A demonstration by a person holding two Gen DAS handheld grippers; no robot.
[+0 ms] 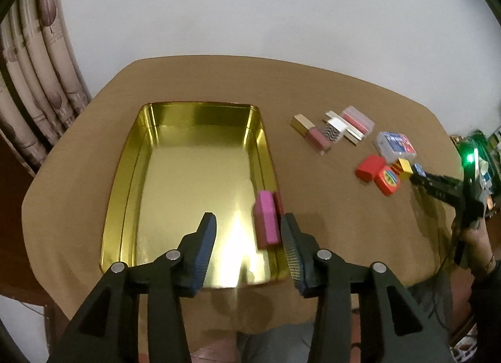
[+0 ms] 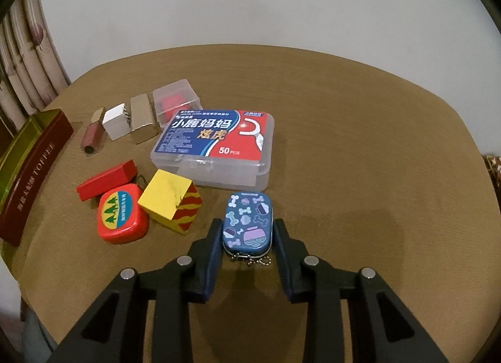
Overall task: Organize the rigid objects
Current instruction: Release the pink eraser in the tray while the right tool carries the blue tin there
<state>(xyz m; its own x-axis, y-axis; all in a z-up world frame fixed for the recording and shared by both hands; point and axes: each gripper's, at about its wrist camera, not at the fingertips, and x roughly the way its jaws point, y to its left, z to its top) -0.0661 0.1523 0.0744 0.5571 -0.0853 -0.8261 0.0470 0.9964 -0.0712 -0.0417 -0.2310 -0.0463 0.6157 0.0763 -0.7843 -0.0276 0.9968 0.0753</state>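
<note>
While the left tool (image 1: 249,237) hangs over the near end of the gold tin (image 1: 125,175) with its fingers spread apart and nothing between them, a pink block (image 1: 266,222) lies inside the tin against its right wall, just ahead of the right finger; the block looks blurred, and whether it touches the finger cannot be told. Off to the right on the brown surface (image 2: 360,144) the other things sit in a loose cluster. The right tool (image 2: 247,234) straddles a small blue tin (image 2: 247,222) printed with bones and cupcakes, a bead chain trailing from its near end; the fingers flank both long sides closely, but whether they press on it cannot be told. Just left of the blue tin stands a yellow block (image 2: 170,200) with red stripes on one side, then a red round-cornered case (image 2: 122,214) with a green and yellow label, and a red block (image 2: 106,180) touching behind it. Beyond them lies a clear floss box (image 2: 216,147), and farther back a small clear box (image 2: 177,101), a gold bar (image 2: 142,119), a silver cube (image 2: 117,122) and a lipstick (image 2: 92,136) in a row.
</note>
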